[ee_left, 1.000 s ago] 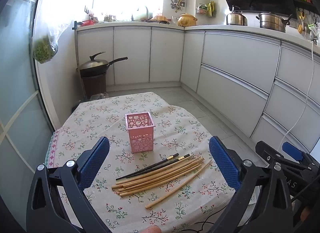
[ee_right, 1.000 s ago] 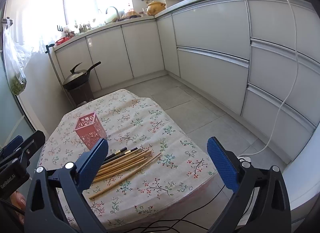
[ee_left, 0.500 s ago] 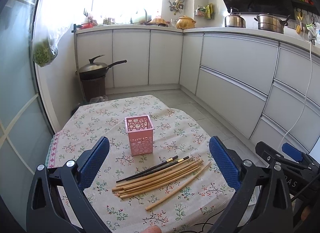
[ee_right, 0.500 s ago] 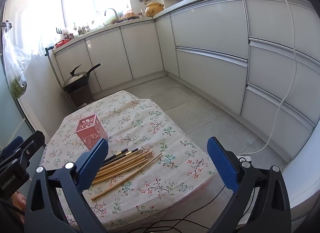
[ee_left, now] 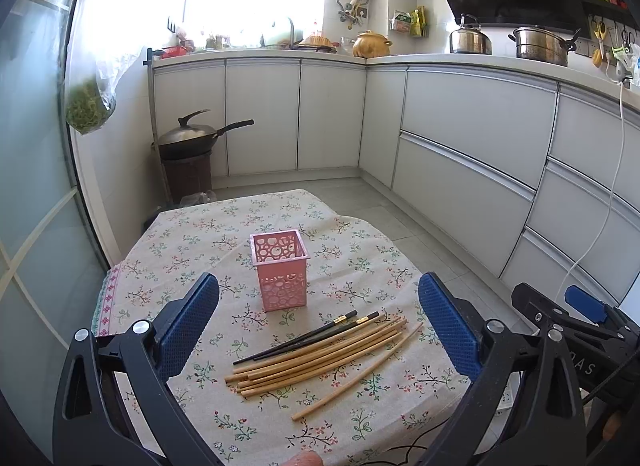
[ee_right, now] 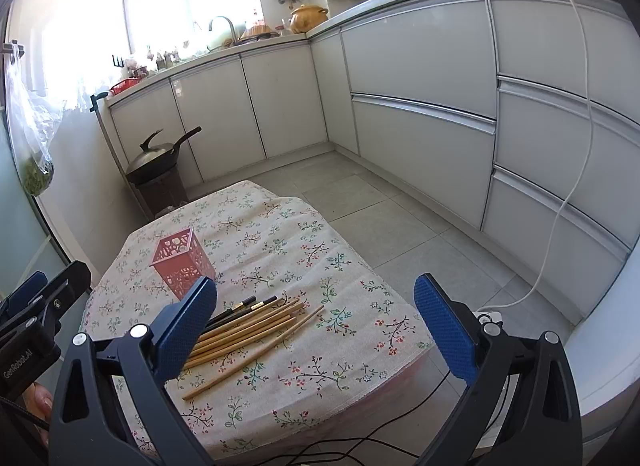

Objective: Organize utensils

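A pink perforated holder stands upright and empty on a small table with a floral cloth. Just in front of it lie several bamboo chopsticks and two black chopsticks, loosely bunched. My left gripper hangs open above the near side of the table, framing the chopsticks. My right gripper is open too, held above the table's right front part. Each view shows part of the other gripper at its edge.
Grey floor tiles and white kitchen cabinets lie beyond the table. A lidded wok on a dark stand sits by the glass door at the left. A white cable hangs down the cabinets; black cables run below the table's front.
Both grippers have drawn back and tilted up slightly, so the table sits a little lower and farther in both views. Nothing on the table has moved.
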A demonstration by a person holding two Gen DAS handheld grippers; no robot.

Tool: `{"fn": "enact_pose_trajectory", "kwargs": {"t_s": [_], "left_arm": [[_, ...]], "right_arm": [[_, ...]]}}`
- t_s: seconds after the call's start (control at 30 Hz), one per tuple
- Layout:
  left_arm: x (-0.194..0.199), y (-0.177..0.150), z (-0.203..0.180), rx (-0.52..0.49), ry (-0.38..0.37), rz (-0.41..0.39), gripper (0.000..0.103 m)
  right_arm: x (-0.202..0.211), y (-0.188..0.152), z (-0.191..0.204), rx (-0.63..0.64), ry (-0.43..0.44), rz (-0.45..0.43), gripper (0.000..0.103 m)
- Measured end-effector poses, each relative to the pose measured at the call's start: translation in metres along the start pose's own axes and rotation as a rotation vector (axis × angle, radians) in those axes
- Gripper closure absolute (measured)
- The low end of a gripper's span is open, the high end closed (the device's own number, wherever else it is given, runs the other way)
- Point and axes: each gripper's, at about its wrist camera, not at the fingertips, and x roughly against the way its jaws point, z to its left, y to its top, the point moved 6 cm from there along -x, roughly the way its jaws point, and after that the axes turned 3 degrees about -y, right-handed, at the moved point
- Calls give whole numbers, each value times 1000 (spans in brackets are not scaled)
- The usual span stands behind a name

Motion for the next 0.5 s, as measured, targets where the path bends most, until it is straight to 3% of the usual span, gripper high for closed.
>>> {"fn": "enact_pose_trajectory", "kwargs": {"t_s": [0.5], "left_arm": [[-2, -2, 1, -1, 2, 11, 7]], "right_arm": [[-2, -2, 0, -5, 1, 10, 7]]}}
